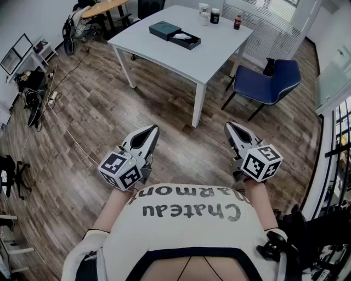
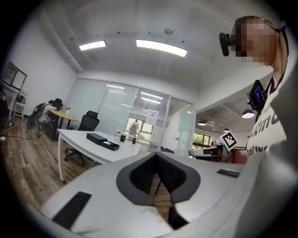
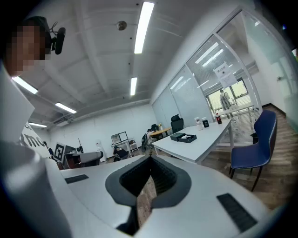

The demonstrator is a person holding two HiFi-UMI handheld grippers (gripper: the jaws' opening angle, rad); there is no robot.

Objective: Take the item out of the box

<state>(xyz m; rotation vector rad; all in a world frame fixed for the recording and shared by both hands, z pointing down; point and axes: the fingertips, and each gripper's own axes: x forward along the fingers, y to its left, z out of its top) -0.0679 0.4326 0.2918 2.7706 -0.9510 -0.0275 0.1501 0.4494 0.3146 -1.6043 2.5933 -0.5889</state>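
A dark box [image 1: 185, 40] lies open on the white table [image 1: 219, 49] far ahead of me, with a pale item [image 1: 183, 36] inside it. Its dark lid [image 1: 164, 29] lies next to it on the left. The same box [image 2: 103, 141] shows small in the left gripper view, and the box [image 3: 184, 137] shows small in the right gripper view too. My left gripper [image 1: 153, 129] and right gripper [image 1: 228, 125] are held close to my chest, level, well short of the table. Both are shut and hold nothing. In each gripper's own view, the left gripper [image 2: 156, 154] and the right gripper [image 3: 150, 158], the jaw tips meet.
A blue chair [image 1: 269, 82] stands at the table's right side. Cups [image 1: 204, 14] and a red-capped bottle [image 1: 237, 22] sit at the table's far edge. Wood floor lies between me and the table. Cables [image 1: 60, 118] and a monitor shelf [image 1: 22, 49] are at the left.
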